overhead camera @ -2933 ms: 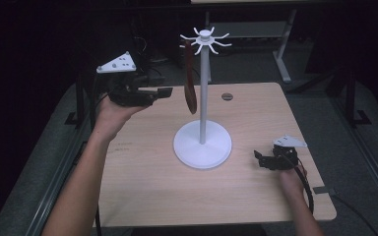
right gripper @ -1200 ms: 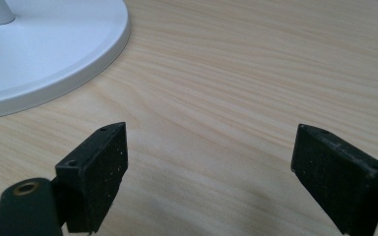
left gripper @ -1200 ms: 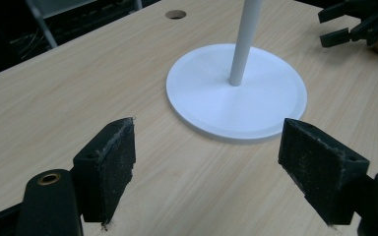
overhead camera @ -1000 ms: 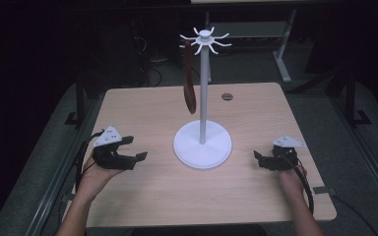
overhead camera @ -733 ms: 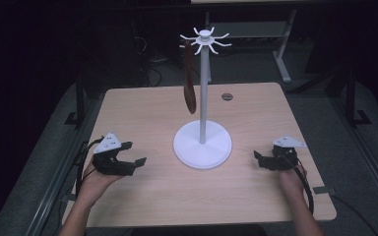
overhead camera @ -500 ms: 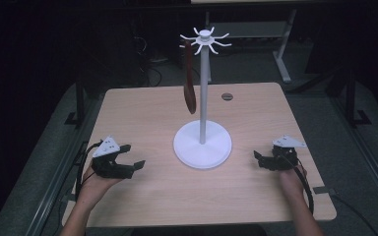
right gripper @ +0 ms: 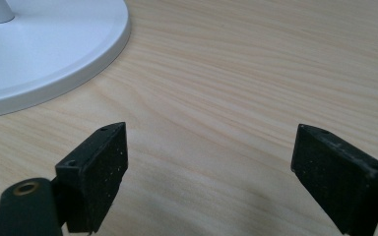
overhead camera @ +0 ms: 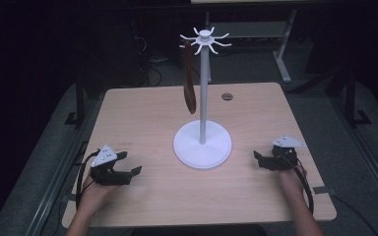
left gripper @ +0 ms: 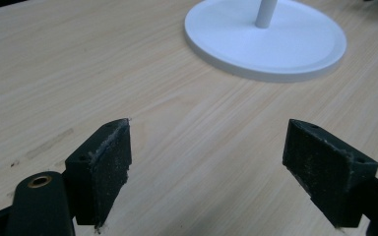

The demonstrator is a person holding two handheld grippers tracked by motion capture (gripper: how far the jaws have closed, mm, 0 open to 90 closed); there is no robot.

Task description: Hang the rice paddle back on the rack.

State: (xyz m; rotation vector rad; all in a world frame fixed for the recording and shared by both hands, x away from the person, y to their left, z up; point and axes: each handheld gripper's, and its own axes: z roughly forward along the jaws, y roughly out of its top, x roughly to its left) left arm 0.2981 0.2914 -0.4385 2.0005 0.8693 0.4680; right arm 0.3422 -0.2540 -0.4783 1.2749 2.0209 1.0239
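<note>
A white stand (overhead camera: 203,142) with a round base, a thin pole and a ring of hooks on top rises from the middle of the wooden table (overhead camera: 142,113). A dark brown long-handled utensil (overhead camera: 189,93) hangs from a hook on its left side. My left gripper (overhead camera: 132,162) rests low at the table's front left, open and empty; in the left gripper view its jaws (left gripper: 209,167) frame bare wood, with the stand's base (left gripper: 266,39) ahead. My right gripper (overhead camera: 257,160) sits at the front right, open and empty (right gripper: 209,172), with the base (right gripper: 39,49) to its upper left.
A small dark round hole (overhead camera: 227,96) marks the table behind the stand. The table's edges drop to dark grey floor on all sides. A metal table frame (overhead camera: 256,29) stands in the dark beyond the far edge.
My left gripper came down from beside the hanging utensil to the table's front left, then drifted slightly nearer the person. The right gripper has stayed still.
</note>
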